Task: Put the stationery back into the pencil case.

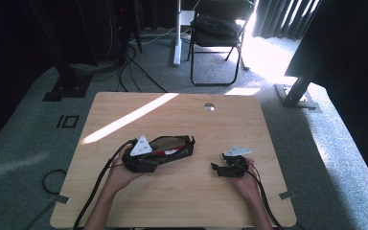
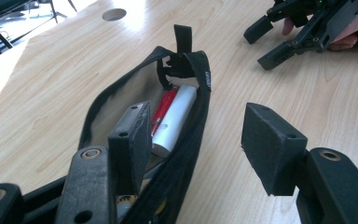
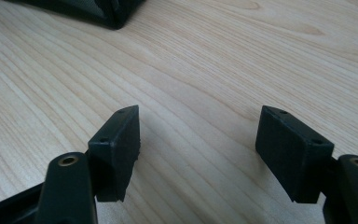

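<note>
- A black pouch (image 1: 172, 151) lies open near the middle of the wooden table (image 1: 172, 201); everything below is placed against that pouch.
- At the pouch's left end, in the high view, the left hand (image 1: 120, 175) holds the left gripper (image 1: 146, 165), whose grey plate sits over that end.
- In the left gripper view, one jaw stands inside the pouch's mouth and the other outside, over bare wood, with the pouch's side wall (image 2: 186, 154) between them.
- Those jaws stand wide. I cannot tell whether the inner pad touches the fabric; the outer pad is clear of it, so nothing is pinched.
- Inside the pouch lie a red pen (image 2: 164, 109) and a white tube (image 2: 176, 119), side by side and touching, pointing towards the far end.
- At that far end a black strap (image 2: 182, 39) sticks up from the rim.
- A sunlit stripe (image 1: 129, 117) crosses the table behind the pouch, and a round hole (image 1: 209, 106) sits further back, towards the right.
- To the right of the pouch, apart from it, the right hand (image 1: 247, 179) holds the right gripper (image 1: 218, 168) low over the table, pointing back towards the pouch.
- In the right gripper view its jaws are parted with only bare wood between them, and a dark corner of the pouch (image 3: 107, 11) shows ahead.
</note>
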`<state>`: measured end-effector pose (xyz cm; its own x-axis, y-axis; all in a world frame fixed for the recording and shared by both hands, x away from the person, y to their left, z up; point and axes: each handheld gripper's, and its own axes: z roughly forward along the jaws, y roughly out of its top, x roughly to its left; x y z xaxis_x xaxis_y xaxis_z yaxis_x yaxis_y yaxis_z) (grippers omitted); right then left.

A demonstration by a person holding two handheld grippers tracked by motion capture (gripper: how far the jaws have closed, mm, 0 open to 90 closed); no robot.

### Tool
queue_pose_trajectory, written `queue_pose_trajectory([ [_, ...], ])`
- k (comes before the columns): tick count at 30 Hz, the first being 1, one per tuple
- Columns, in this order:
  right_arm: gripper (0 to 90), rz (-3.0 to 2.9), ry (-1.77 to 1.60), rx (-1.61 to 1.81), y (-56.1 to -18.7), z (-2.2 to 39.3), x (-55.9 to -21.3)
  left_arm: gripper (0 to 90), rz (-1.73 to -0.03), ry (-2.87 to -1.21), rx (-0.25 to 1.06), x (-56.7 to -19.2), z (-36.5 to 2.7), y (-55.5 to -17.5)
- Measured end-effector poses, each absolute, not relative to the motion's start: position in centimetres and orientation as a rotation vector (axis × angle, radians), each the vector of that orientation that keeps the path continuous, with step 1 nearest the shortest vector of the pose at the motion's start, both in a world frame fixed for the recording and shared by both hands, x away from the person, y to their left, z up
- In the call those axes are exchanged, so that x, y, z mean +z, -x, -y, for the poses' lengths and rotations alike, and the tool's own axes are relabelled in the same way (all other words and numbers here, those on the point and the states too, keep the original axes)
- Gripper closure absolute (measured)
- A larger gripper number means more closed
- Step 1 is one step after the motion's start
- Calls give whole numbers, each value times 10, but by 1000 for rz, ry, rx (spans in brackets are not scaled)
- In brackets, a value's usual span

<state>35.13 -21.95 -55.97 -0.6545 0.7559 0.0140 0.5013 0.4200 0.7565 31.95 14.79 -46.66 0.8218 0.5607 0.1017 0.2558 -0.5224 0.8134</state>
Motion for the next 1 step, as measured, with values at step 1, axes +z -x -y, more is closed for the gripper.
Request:
queue_pose_trajectory([
  [1, 305, -2350, -1083, 1084, -351, 219, -560, 431, -600, -2134, 449, -467, -148, -319],
])
